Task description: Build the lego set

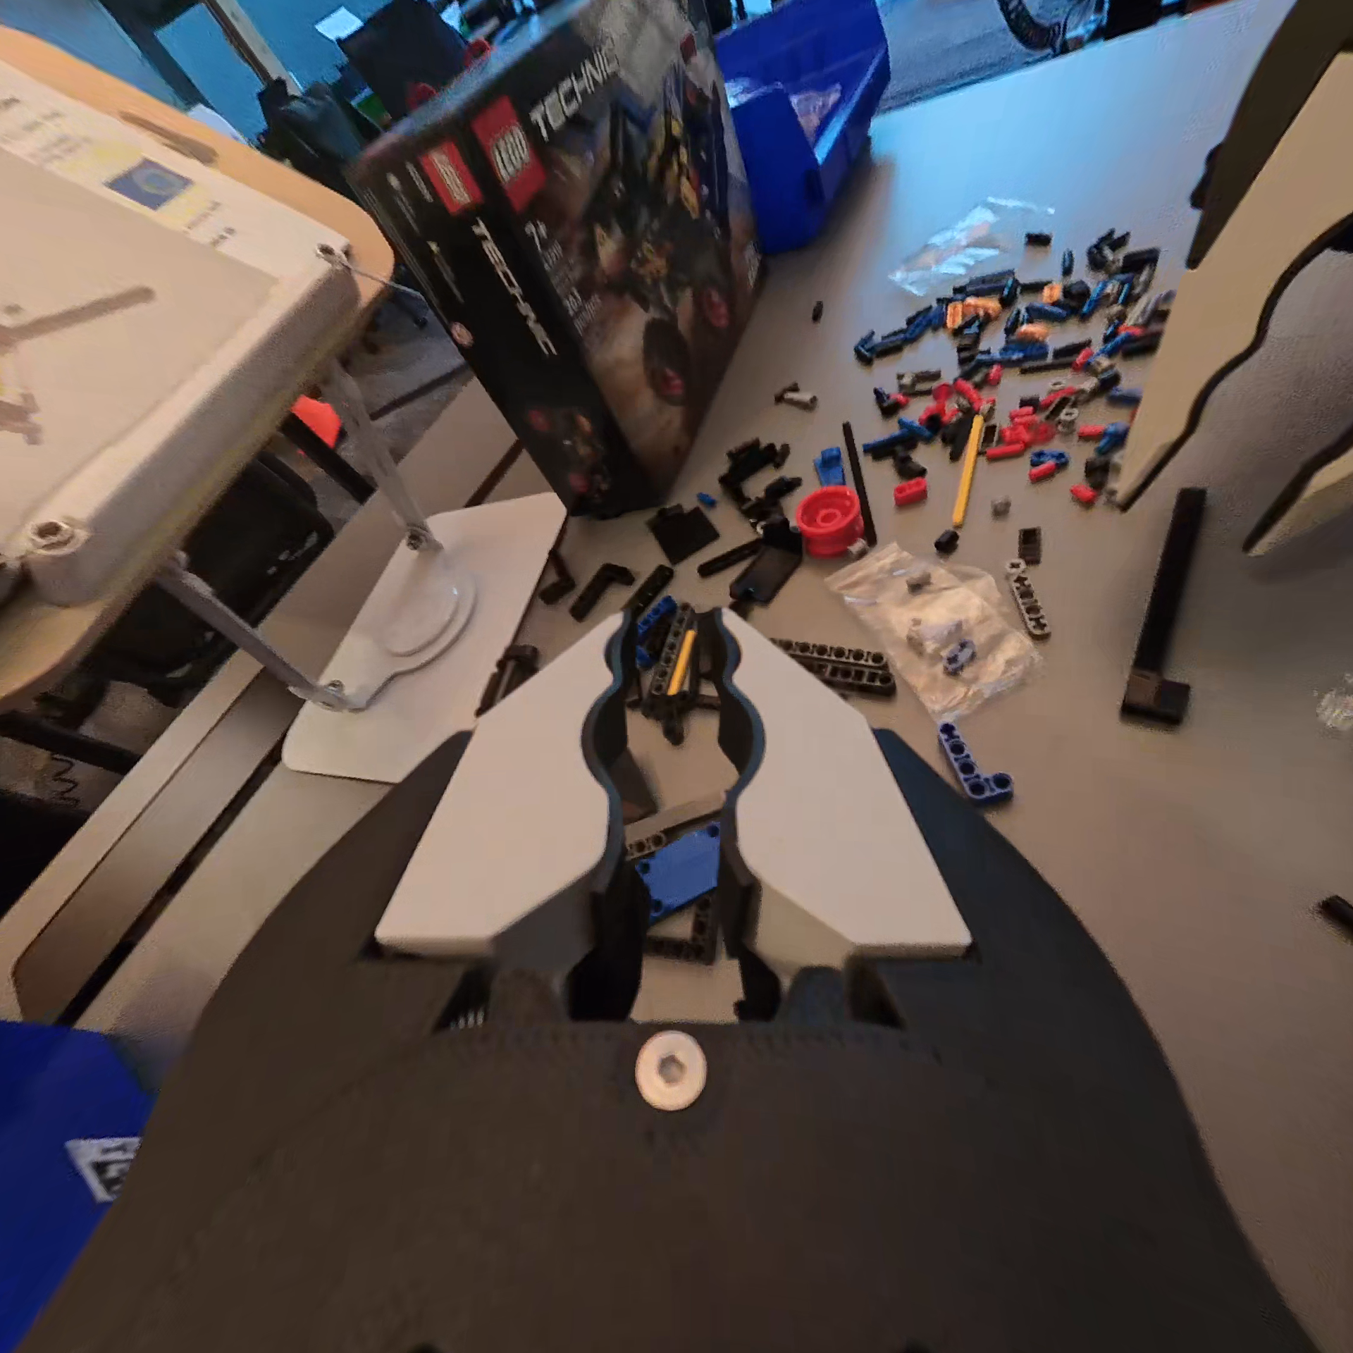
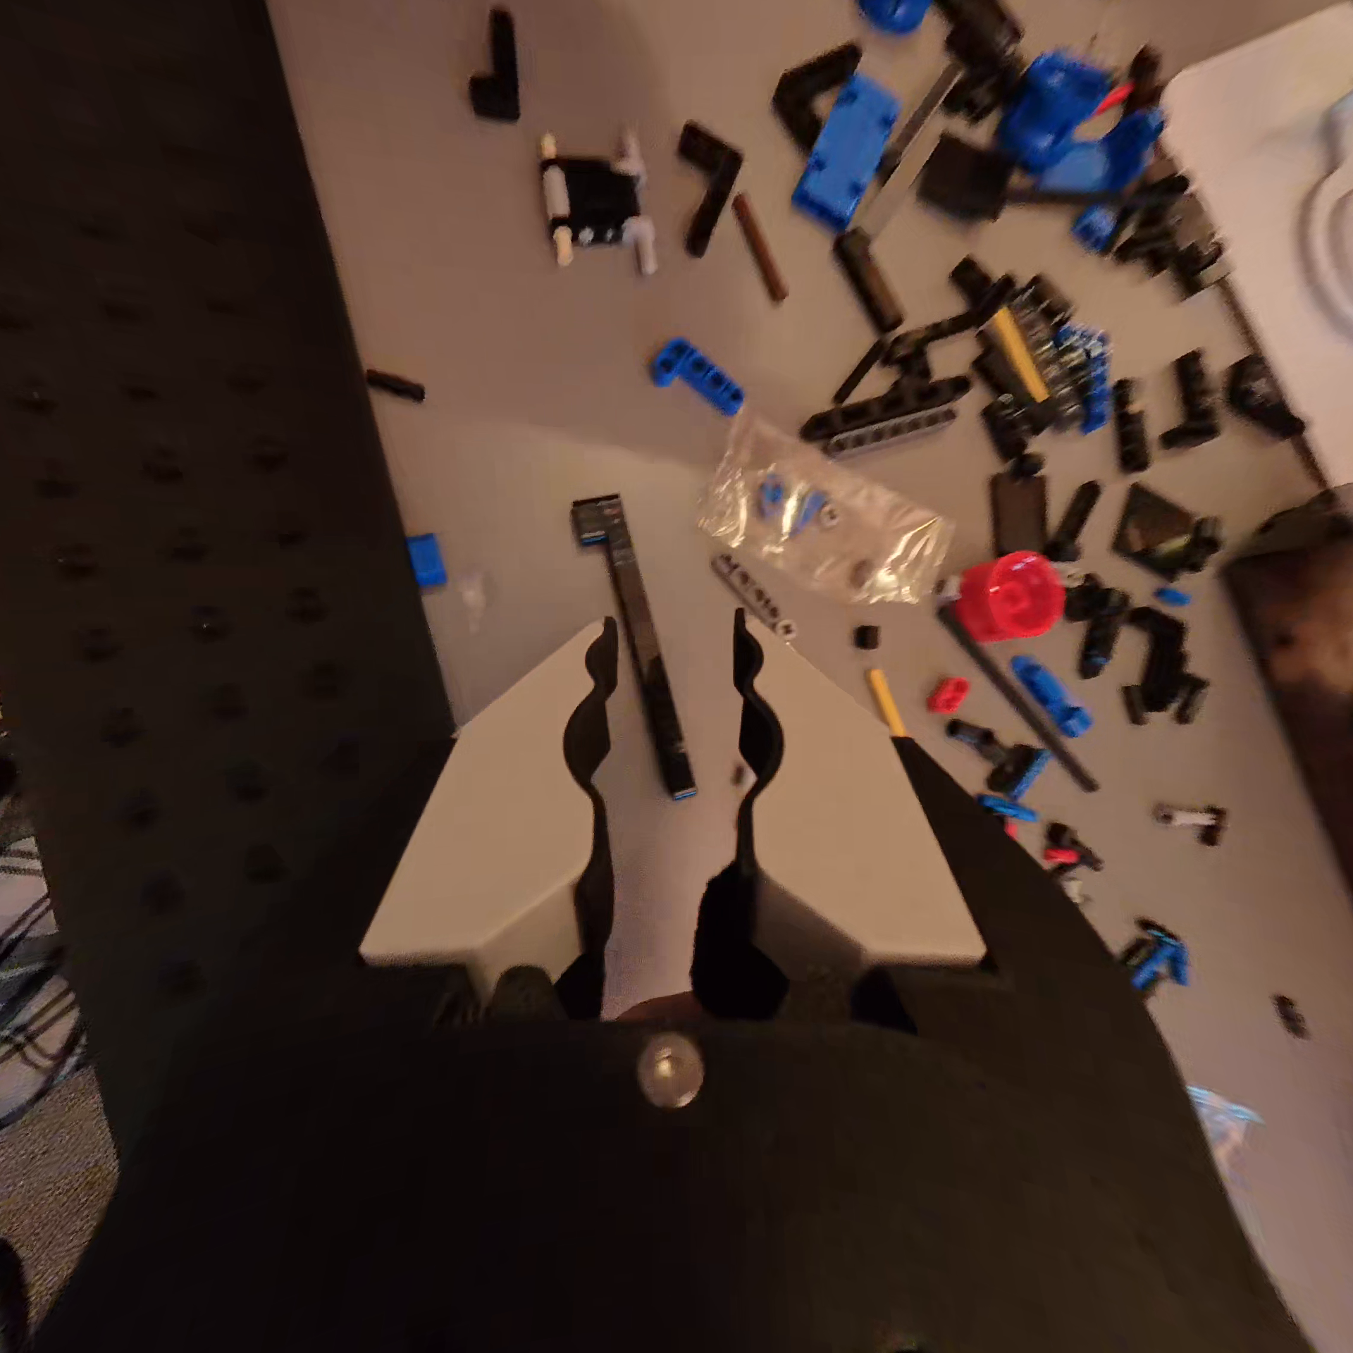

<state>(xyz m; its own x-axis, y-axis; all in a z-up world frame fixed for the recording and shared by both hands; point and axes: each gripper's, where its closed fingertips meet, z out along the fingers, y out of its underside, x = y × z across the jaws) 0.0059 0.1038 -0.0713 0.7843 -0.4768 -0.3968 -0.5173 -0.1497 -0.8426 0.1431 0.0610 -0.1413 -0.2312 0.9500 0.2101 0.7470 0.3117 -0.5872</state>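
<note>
Grey tabletop [image 1: 1098, 952]. Scattered small plastic bricks [image 1: 1025, 366]: black, blue, red, some orange. Round red plastic wheel hub [image 1: 827, 521]. Thin yellow plastic axle [image 1: 968, 468]. Blue plastic storage bin [image 1: 798, 124]. Clear crinkled plastic bag [image 2: 820, 527].

Upright box [image 1: 586, 293]: two red square logo patches [image 1: 509, 154] and large white lettering on its dark faces, small print blurred. Left of box, white sheet [image 1: 110, 168] with unreadable printed lines. Far below-left of box, black-and-white marker tag [image 1: 102, 1164].

Grey table [image 1: 1098, 915] strewn with lego pieces [image 1: 1025, 381], set box [image 1: 586, 293]
</note>
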